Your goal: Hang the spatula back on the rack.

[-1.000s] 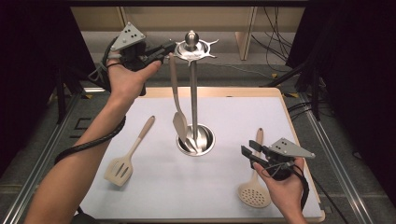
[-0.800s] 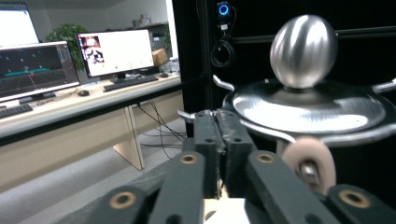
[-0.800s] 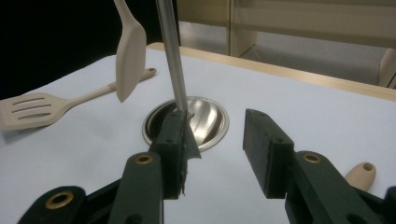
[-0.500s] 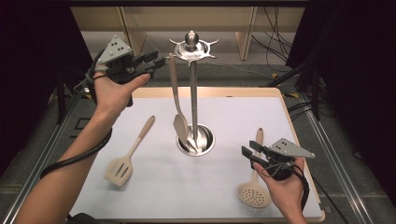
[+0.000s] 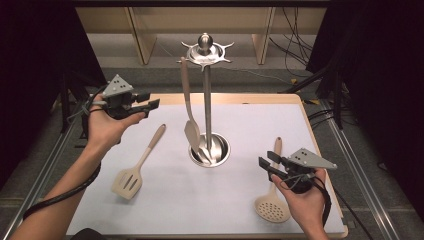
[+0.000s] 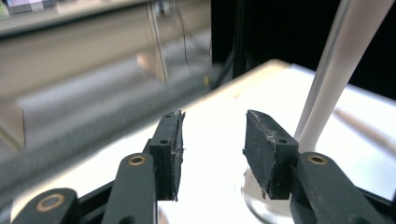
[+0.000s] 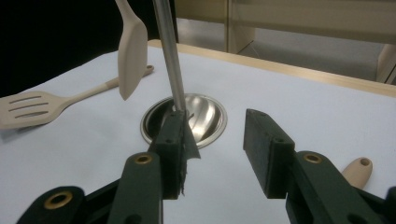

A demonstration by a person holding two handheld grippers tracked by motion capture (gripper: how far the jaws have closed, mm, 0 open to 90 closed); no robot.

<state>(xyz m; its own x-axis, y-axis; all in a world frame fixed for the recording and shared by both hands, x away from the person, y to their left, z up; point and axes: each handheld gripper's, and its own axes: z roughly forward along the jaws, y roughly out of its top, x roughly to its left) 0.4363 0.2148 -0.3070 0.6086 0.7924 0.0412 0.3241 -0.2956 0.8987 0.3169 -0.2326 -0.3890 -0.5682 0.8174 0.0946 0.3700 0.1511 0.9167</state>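
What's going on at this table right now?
A person is hanging kitchen utensils on a metal stand. One spatula hangs from its top hooks. The left tool, whose jaws have just been opening, is empty beside the stand. A slotted turner and a skimmer lie on the white mat. The right tool hovers open above the skimmer.
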